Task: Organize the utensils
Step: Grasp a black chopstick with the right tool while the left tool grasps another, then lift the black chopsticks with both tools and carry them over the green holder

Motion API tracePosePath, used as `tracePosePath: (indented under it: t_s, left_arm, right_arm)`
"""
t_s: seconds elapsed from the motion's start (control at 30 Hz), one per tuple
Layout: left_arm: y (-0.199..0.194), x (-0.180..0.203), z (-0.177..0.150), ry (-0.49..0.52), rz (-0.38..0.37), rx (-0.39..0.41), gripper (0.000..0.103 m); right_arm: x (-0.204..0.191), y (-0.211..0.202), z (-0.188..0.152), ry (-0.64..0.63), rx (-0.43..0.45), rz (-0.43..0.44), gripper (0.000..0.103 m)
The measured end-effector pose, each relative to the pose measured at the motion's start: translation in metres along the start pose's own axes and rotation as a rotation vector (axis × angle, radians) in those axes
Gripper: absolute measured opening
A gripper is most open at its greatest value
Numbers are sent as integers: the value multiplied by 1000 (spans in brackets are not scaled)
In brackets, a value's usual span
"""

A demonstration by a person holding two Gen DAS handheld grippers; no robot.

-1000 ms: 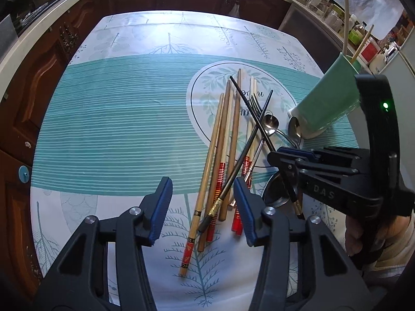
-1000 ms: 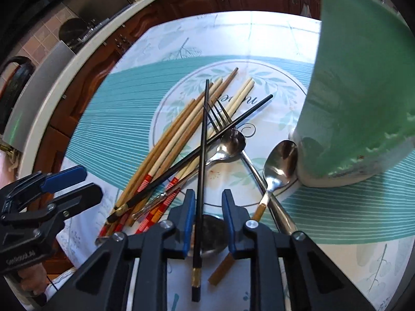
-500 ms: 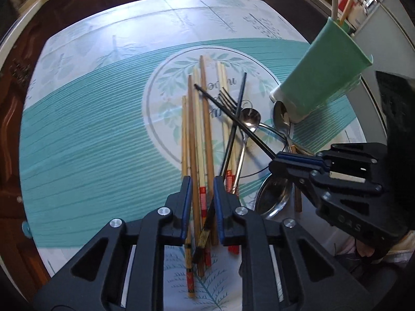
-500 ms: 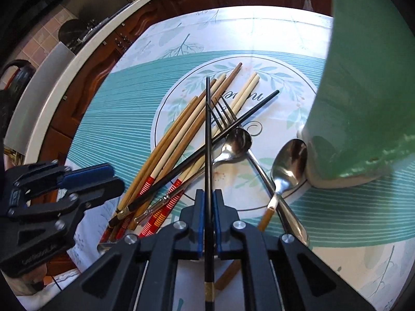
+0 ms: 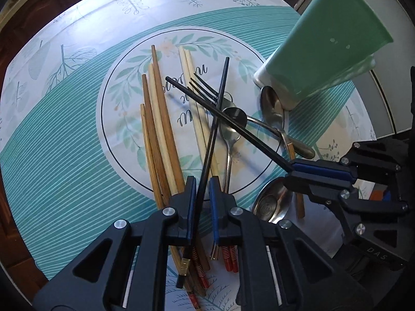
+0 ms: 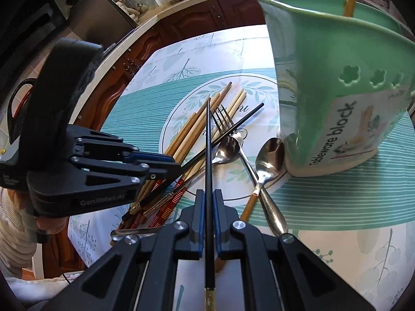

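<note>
Each hand-held gripper grasps one black chopstick of the pair: the left hand-held gripper [image 5: 201,208], lower centre, has just closed on its black chopstick [image 5: 211,140], the right hand-held gripper [image 6: 207,219] clamps the other [image 6: 208,155], presumably for the green tableware holder [image 6: 337,83], upper right.

Dark wood cabinets [image 6: 186,28] behind table; pale countertop [image 6: 145,26]; bright daylight.

Two black chopsticks [image 5: 207,165], one fork [image 5: 205,88], one holder [image 5: 321,41]
</note>
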State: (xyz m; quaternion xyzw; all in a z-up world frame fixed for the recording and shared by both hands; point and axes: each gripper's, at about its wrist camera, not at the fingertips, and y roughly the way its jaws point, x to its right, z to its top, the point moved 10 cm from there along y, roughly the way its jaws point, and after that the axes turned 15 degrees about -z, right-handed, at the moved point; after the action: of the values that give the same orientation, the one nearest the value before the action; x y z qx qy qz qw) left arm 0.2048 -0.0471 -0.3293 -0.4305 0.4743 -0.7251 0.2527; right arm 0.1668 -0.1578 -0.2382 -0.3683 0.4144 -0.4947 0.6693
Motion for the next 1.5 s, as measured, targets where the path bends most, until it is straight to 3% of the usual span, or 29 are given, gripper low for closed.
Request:
tracePosePath:
  t_s: [0.13,0.37,0.5,0.63,0.83,1.03,1.2,1.5]
  left_arm:
    - [3,1,8,13,4,-20,9]
    - [11,-3,20,-35,-53,-82,8]
    - [10,-10,32,-49,-72,-83,6]
    - [4,-9,36,-45,-40,-47,4]
    - [-19,-4,36,-47,7,55,4]
    - [-61,-2,28,-46,54,226,4]
    - [-107,17,17,-14,19,373,4]
    - [-167,86,12,135,-50,533,4]
  right_arm:
    - [1,1,-1,6,3,12,6]
    - [2,0,-4,15,4,35,6]
    - [4,0,-5,21,4,41,6]
    - [5,-3,-5,30,8,48,6]
    - [9,-11,-4,32,34,64,6]
    - [7,-30,-2,33,82,109,6]
    - [8,-51,1,57,147,194,6]
    - [-5,-98,6,-19,303,251,6]
